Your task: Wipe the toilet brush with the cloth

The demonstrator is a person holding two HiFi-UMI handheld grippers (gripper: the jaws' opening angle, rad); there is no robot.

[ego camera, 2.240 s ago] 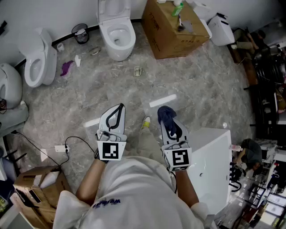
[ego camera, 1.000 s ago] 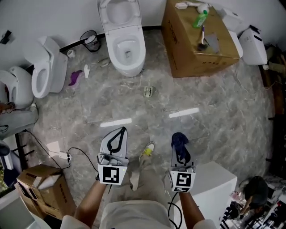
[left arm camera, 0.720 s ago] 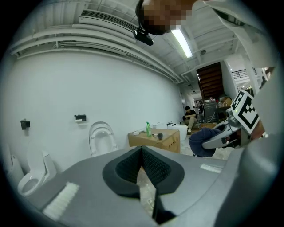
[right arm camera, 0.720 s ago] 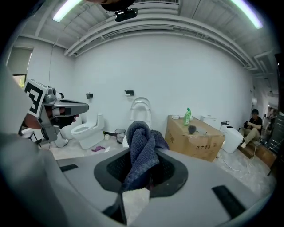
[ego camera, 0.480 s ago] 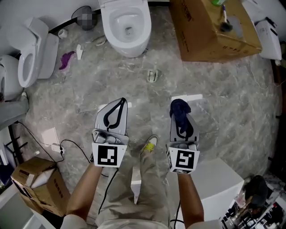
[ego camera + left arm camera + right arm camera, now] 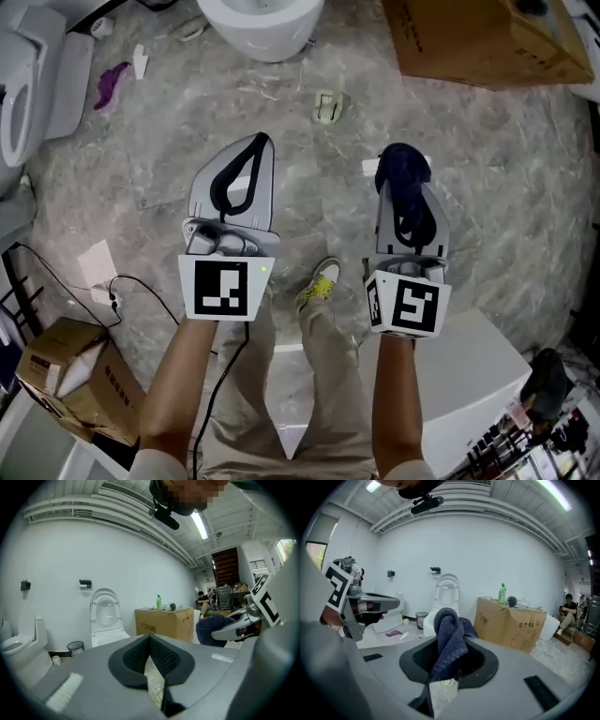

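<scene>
Dark blue cloth [image 6: 449,639] clamped in the right gripper [image 6: 406,183], with the toilet brush [image 6: 509,602] well apart from it on a box.
The right gripper's jaws are closed on the bunched cloth, which bulges past their tips. The left gripper [image 6: 149,641] has its jaws pressed together with nothing between them. Both are held side by side over the grey marbled floor [image 6: 309,187]. The brush's grey head stands just beside a green bottle [image 6: 502,594] on top of the cardboard box [image 6: 508,623].
</scene>
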